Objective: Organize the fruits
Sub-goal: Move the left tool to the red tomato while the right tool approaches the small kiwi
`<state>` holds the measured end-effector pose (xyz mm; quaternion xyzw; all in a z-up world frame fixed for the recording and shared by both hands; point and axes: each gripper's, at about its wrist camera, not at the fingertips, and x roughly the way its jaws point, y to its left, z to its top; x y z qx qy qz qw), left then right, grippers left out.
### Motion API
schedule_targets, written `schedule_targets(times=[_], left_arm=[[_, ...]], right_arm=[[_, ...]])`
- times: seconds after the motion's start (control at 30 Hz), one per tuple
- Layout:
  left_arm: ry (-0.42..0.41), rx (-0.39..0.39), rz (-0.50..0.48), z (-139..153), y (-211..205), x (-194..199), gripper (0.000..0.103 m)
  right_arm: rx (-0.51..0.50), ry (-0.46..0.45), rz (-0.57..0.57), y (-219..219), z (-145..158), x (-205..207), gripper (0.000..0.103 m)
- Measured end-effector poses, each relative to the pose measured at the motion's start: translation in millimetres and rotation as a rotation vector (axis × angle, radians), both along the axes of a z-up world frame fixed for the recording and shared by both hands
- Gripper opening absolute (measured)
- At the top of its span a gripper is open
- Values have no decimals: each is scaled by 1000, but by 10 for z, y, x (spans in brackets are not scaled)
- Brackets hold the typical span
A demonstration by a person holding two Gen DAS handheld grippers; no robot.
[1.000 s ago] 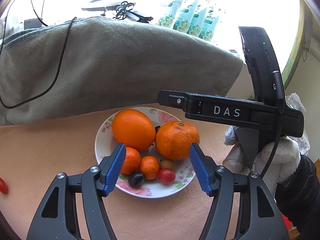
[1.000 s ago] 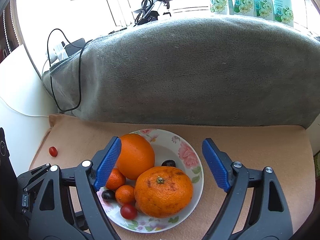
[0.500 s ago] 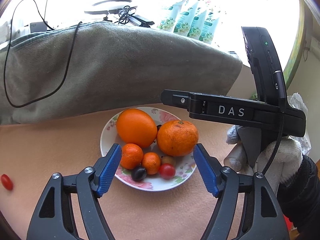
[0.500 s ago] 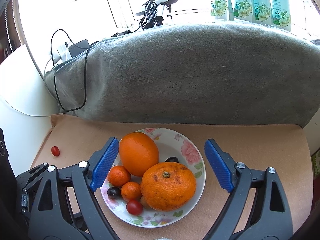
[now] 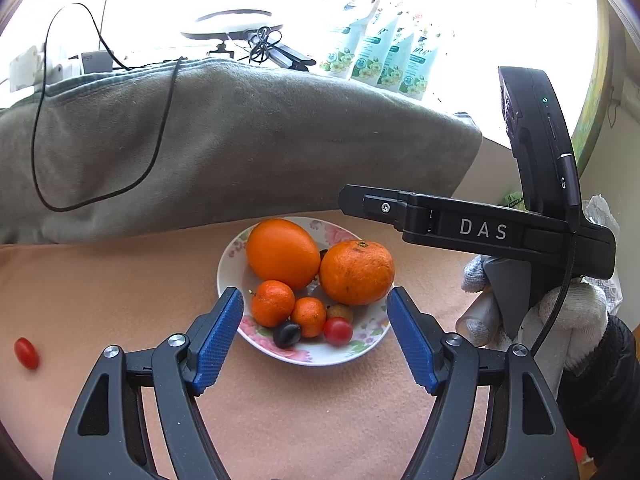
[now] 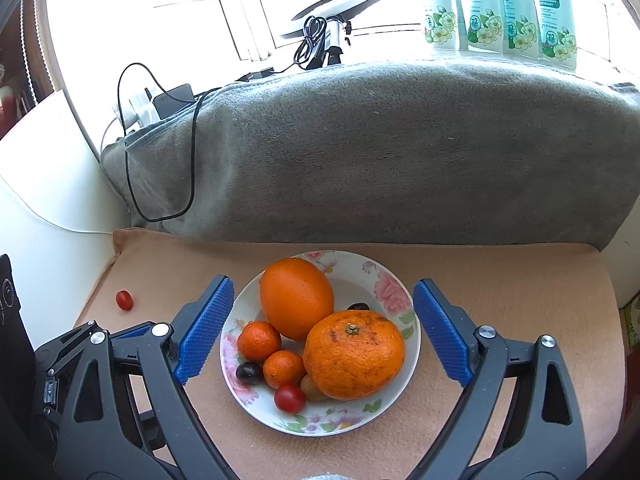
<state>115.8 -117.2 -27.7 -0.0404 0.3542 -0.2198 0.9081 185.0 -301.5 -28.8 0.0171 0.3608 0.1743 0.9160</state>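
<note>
While both grippers hang over the near edge of the tan mat (image 6: 500,280), neither holds anything. The left gripper (image 5: 315,334) has its jaws apart with only air between the blue pads, framing the near rim of the floral plate (image 5: 320,354). The right gripper (image 6: 322,330) stands wider, its pads spread past either side of the plate in its view and touching nothing.

On the plate, nearest, lie a cherry tomato (image 6: 289,398), a dark grape (image 6: 249,372) and a small brownish fruit (image 6: 311,387); behind them two small mandarins (image 6: 259,340), then a rough-skinned tangerine (image 6: 354,354) and a smooth orange (image 6: 296,298) at the far side. A second dark grape (image 6: 358,306) peeps out behind the tangerine. One stray tomato (image 6: 124,300) lies alone near the mat's left edge, well apart from the plate, and looks like the piece not yet gathered in.

Beyond the mat's far edge rises a grey blanket (image 6: 400,152) with a black cable (image 6: 192,160) draped over it.

The risks, as I judge them: the stray tomato is small, smooth and soft, so a pinch off-centre could squirt it off the mat's left edge, and too hard a squeeze could burst it. Dropping it onto the heaped plate could set the round fruits rolling over the shallow rim. The two grippers sit close together and could knock each other.
</note>
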Motion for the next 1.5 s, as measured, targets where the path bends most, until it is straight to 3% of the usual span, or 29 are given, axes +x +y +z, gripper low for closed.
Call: schedule_targets(times=[0.43, 0.77, 1.17, 1.5], left_arm=[[-4, -14, 60, 33, 350, -132, 75], [-2, -25, 187, 25, 941, -215, 75], [28, -4, 349, -108, 1682, -317, 75], [79, -1, 442, -334, 2139, -339, 74]], right_arm=[[-9, -16, 35, 147, 45, -193, 93], [-39, -30, 88, 431, 58, -354, 93], [7, -6, 223, 876, -71, -600, 93], [-34, 29, 371, 1388, -285, -859, 93]])
